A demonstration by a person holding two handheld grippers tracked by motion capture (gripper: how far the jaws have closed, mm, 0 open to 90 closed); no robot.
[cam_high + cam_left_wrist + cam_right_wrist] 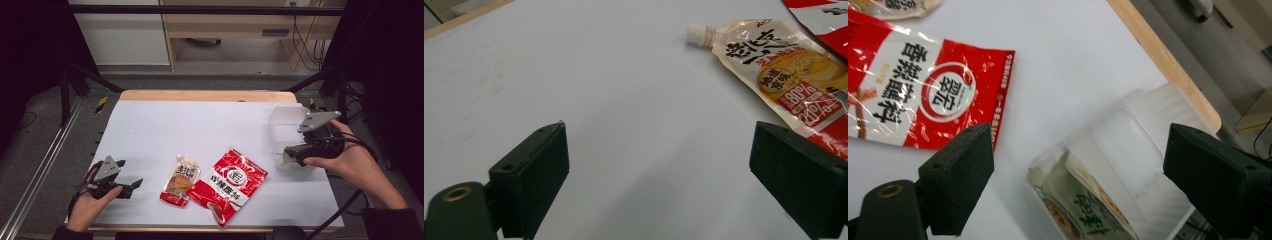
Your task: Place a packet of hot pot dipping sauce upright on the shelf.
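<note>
Looks like packing snack packets into clear plastic bin (289,120) at table's right edge; one green-print packet (1083,212) already inside, lying flat.

R gripper (295,152) over bin, jaws spread wide, nothing between them. L gripper (131,186) low at front-left, jaws also spread, empty.

Next candidates: flat red foil packet (231,183) and tan spouted pouch (181,185), side by side front-centre. Red packet nearer R gripper, off to its left, long axis slanting front-left to back-right. Spouted pouch nearer L gripper, just right of its jaws, cap (696,33) pointing away. Likely R for red.
</note>
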